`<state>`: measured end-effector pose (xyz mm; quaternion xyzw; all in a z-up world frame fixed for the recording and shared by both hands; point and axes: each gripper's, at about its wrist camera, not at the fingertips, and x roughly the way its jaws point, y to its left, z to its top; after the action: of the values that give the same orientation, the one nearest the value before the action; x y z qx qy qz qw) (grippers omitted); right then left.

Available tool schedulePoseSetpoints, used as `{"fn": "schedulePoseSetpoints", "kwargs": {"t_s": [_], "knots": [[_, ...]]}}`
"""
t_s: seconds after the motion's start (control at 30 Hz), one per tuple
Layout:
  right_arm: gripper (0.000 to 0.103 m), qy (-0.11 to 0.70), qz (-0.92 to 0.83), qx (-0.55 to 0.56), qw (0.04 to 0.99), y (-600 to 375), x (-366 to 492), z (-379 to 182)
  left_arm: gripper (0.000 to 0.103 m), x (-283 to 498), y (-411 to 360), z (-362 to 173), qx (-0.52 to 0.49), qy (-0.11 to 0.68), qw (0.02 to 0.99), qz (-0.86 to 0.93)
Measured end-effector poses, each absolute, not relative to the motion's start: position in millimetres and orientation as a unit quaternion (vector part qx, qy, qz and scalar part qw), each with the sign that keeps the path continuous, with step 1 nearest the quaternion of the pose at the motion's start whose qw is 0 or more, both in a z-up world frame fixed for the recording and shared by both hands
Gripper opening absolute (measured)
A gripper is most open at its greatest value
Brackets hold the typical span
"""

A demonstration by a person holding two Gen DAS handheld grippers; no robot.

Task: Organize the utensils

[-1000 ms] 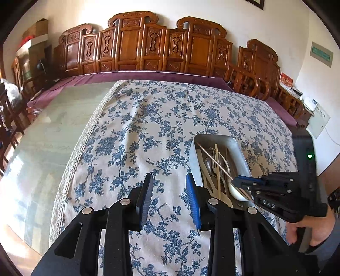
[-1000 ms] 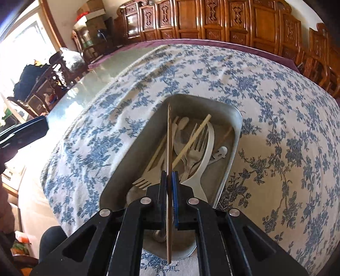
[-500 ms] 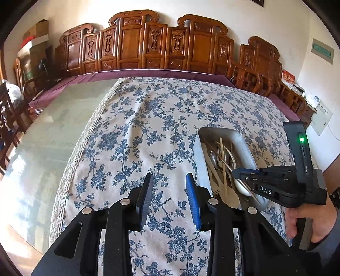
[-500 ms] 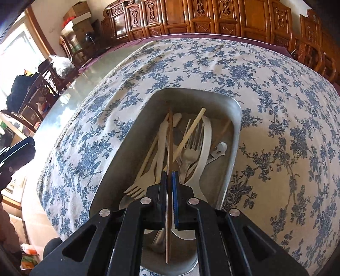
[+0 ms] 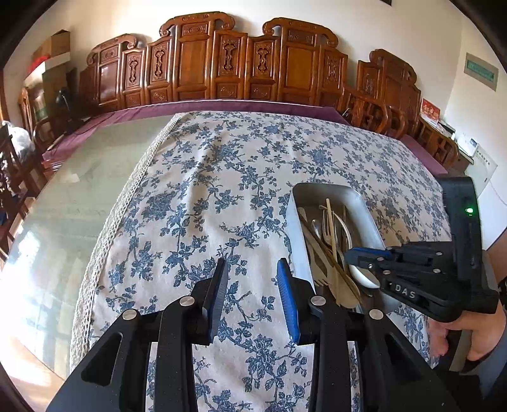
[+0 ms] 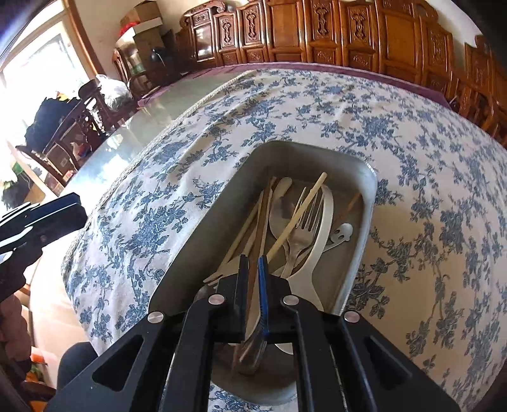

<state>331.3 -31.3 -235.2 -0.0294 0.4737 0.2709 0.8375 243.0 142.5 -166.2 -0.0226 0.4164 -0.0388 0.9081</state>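
Your right gripper (image 6: 252, 264) is over the rectangular metal tray (image 6: 369, 202), pointing along its length.
A brown wooden chopstick (image 6: 261, 228) lies lengthwise among the tray's utensils, running between the slightly parted fingers; whether they pinch it, I cannot tell. Your left gripper (image 5: 252, 269) hovers level above the blue-flowered tablecloth (image 5: 202, 196) beside the tray, fingers wide apart.

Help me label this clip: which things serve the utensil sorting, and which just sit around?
Job:
metal tray
chopstick between the right gripper fingers
metal fork
white spoon
left gripper

Bystanders:
floral tablecloth
carved wooden chairs
cardboard boxes
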Motion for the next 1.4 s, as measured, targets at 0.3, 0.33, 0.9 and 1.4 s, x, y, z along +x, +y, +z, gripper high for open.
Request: {"fn": "schedulePoseSetpoints", "kwargs": {"t_s": [0.3, 0.33, 0.9, 1.4], "knots": [[0.032, 0.419, 0.24, -0.039, 0.875, -73.9, 295.6, -199.5, 0.056, 232.9, 130.7, -151.9, -0.014, 0.402, 0.915, -0.033], [0.036, 0.411, 0.232, -0.037, 0.881, -81.2, 290.7, -193.3, 0.061, 230.8, 128.2, -149.3, -0.01, 0.399, 0.916, -0.032], [0.101, 0.348, 0.133, -0.021, 0.928, -184.2, 208.8, -124.0, 0.095, 185.6, 54.3, -115.6, 0.001, 0.383, 0.923, -0.04], [0.101, 0.32, 0.083, 0.007, 0.944, -240.8, 141.1, -102.7, 0.095, 126.7, -7.0, -80.0, 0.023, 0.354, 0.934, -0.05]]}}
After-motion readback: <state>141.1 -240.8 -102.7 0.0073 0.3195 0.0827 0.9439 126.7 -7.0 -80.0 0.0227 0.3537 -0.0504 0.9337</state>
